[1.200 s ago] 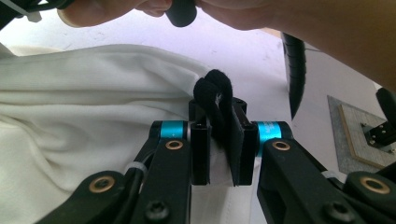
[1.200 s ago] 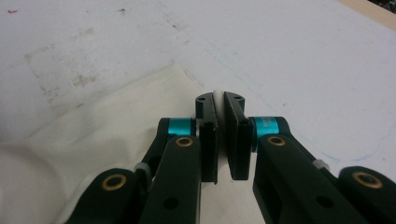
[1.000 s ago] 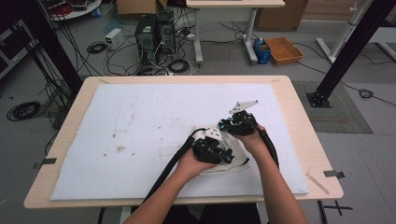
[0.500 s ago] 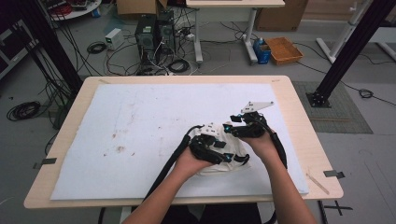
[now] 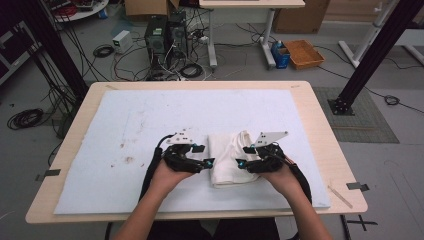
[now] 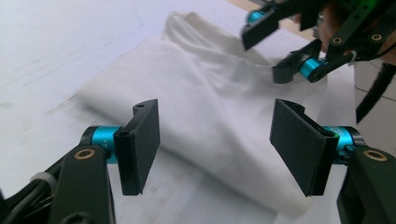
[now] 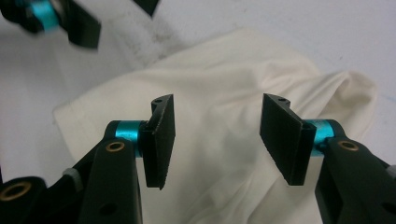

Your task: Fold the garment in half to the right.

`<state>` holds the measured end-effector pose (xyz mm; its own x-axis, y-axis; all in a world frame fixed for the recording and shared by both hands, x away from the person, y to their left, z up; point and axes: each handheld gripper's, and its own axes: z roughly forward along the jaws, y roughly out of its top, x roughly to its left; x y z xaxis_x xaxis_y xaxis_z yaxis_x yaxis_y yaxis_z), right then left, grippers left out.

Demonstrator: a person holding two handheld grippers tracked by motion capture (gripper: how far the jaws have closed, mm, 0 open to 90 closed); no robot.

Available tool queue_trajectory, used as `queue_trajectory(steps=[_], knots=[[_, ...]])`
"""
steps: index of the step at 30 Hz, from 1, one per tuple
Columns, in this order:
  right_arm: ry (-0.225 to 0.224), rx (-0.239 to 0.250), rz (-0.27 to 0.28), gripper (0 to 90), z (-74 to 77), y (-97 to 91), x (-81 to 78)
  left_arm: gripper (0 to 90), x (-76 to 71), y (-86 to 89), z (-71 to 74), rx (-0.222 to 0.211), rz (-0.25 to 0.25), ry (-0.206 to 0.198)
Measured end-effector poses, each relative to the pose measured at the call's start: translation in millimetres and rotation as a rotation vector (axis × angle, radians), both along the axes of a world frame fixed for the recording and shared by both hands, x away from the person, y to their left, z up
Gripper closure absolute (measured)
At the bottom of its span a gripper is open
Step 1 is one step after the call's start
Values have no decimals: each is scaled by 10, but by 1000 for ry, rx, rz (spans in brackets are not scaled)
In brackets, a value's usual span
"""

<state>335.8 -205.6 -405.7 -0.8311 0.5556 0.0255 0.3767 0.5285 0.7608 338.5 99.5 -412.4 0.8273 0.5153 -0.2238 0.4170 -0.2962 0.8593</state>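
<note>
Left gripper [image 5: 209, 162] at lower centre-left, jaws just opened, nothing grasped, folded white cloth [image 5: 229, 157] in lower middle on pale blue mat [image 5: 150, 125], right gripper [image 5: 239, 163] at cloth's right edge, jaws released, apart

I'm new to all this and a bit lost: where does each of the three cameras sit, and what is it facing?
High view: above the person's side, looking forward and down on the table; forearms, both hands show.
Left gripper view: rides the left gripper, facing the white cloth; its open jaws show.
Right gripper view: rides the right gripper, over the cloth; open jaws.
All share the cloth.
</note>
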Motion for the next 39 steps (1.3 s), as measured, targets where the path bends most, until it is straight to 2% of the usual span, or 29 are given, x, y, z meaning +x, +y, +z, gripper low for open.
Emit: queue_trajectory(steps=[2,3,6,7,9,13,16,19,23,28,35,39], knots=[[0,-11,-11,485,-16,-21,-27,334,-34,122,-11,-8,21,-6],[10,-27,-37,509,-53,-79,-68,334,-59,227,-29,-6,41,-9],[26,-33,-61,549,-88,-155,-88,334,-68,306,-48,-1,55,-4],[48,-27,-72,626,-113,-231,-103,334,-71,339,-58,0,62,-4],[58,-24,-75,661,-128,-263,-112,334,-80,396,-79,-2,76,-2],[96,-3,-58,844,-249,-347,-128,334,-79,492,-96,5,105,-10],[97,13,-58,881,-294,-379,-118,334,-82,524,-97,9,114,-15],[86,27,-56,887,-301,-420,-118,333,-100,607,-115,37,139,-18],[70,44,-55,888,-291,-453,-124,328,-99,688,-141,44,160,-9],[40,74,-64,888,-199,-492,-159,318,-80,780,-176,64,196,1],[-5,65,-82,887,-115,-573,-203,318,-54,833,-183,47,214,9],[-4,47,-101,887,-120,-629,-210,318,-35,844,-193,52,223,10]])
